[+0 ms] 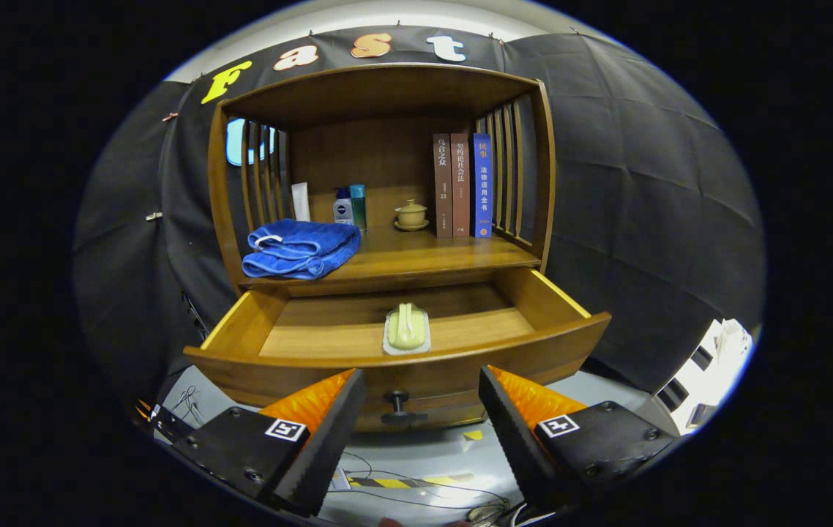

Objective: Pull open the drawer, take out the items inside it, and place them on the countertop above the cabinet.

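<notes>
Pale yellow-green soap-like block (407, 327) on its white dish lies lengthwise in the open wooden drawer (358, 359), straight beyond the wide-open, empty gripper (422, 388).

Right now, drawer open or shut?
Open. The drawer is pulled out from the cabinet, a soap dish lying inside; the open gripper flanks its knob without touching.

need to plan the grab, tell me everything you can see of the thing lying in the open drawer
The pale yellow-green item looks like a soap bar on a whitish tray or wrapper; which, I cannot tell. It lies flat on the drawer floor, near the front wall, about midway across, long side pointing front to back, touching only the floor. A raised ridge runs along its top. The gripper jaws stand open, apart from it, flanking the drawer knob.
</notes>
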Action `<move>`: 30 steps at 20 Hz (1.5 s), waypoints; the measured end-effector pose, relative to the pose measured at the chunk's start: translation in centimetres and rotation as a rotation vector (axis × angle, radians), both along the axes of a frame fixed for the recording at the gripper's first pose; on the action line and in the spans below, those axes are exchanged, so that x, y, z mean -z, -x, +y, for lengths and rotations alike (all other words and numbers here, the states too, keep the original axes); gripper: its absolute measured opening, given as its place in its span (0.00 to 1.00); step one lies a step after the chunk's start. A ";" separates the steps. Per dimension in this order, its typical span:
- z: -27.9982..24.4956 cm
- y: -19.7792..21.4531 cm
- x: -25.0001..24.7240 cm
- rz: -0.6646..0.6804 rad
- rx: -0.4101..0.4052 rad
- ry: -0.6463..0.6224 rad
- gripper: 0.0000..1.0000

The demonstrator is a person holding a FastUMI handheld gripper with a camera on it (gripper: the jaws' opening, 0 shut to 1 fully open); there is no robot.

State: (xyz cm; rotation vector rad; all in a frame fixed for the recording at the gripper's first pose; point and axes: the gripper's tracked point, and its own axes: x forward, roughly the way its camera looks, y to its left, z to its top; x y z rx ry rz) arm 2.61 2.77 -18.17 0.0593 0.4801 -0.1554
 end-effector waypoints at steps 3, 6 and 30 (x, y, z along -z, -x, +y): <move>0.3 -3.4 -1.5 0.067 0.019 0.013 0.99; 0.1 -7.8 0.0 0.179 0.072 -0.034 0.99; -0.2 -17.0 14.6 0.655 -0.032 -0.086 0.26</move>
